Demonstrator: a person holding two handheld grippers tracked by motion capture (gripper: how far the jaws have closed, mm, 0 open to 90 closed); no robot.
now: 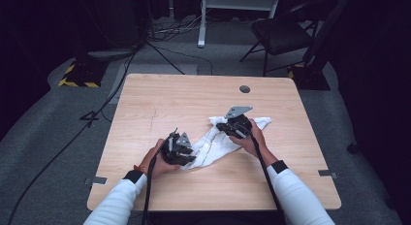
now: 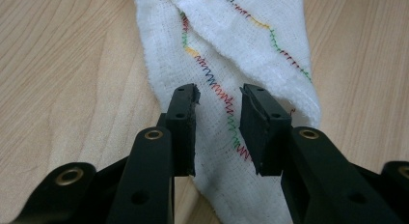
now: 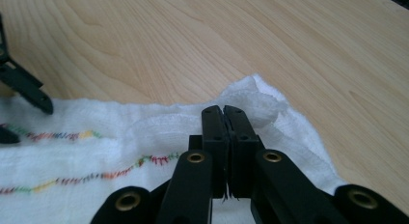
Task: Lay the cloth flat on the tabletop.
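A white cloth (image 1: 213, 142) with wavy multicoloured stitching lies crumpled across the middle of the wooden table (image 1: 160, 99). My left gripper (image 1: 189, 154) is at the cloth's near left end. In the left gripper view its jaws (image 2: 219, 96) stand apart over the cloth (image 2: 241, 35), one stitched line running between them, and the pads are not pressing on it. My right gripper (image 1: 221, 124) is at the cloth's far end. In the right gripper view its jaws (image 3: 224, 113) are closed together on a fold of the cloth (image 3: 72, 161) near its edge, with frayed threads showing between the pads.
A round cable hole (image 1: 245, 89) sits near the table's far edge. Bare wood surrounds the cloth on every side. A black chair (image 1: 281, 33) and cables lie on the floor beyond the table. A jaw of the left gripper (image 3: 26, 89) shows at the left of the right gripper view.
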